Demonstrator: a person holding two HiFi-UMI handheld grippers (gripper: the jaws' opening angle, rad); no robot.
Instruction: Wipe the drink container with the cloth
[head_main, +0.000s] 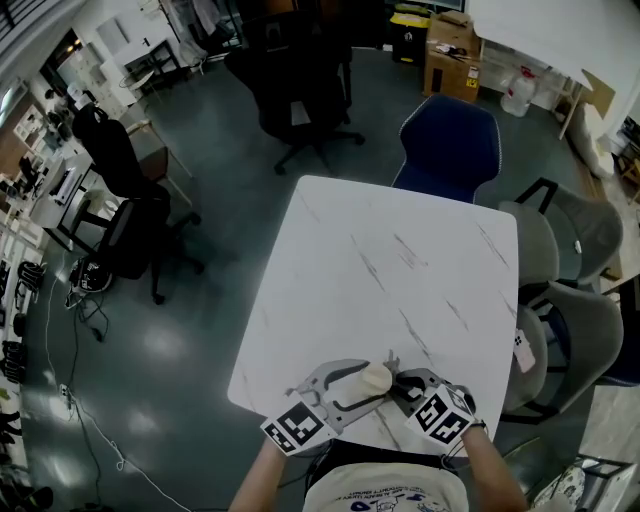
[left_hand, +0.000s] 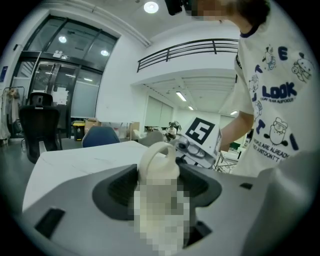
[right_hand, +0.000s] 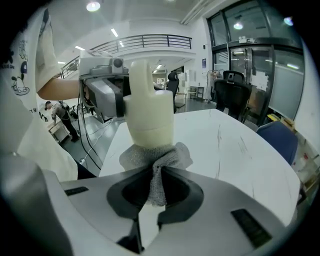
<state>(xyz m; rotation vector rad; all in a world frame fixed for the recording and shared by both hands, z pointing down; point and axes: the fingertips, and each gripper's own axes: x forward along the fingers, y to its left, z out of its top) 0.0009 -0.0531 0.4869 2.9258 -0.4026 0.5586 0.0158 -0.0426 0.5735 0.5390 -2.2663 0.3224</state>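
The cream drink container (head_main: 377, 376), a small jug with a loop handle, is held above the near edge of the white table (head_main: 400, 260). My left gripper (head_main: 362, 384) is shut on the drink container (left_hand: 158, 162), which fills the gap between its jaws. My right gripper (head_main: 402, 386) is shut on a grey knitted cloth (right_hand: 156, 161). The cloth is pressed against the lower side of the container (right_hand: 149, 107). The two grippers face each other, with the left gripper (right_hand: 103, 95) behind the jug in the right gripper view.
A blue chair (head_main: 450, 150) stands at the table's far side and grey chairs (head_main: 575, 290) along its right side. Black office chairs (head_main: 130, 210) stand on the floor to the left. The person's torso (head_main: 385, 490) is right at the near edge.
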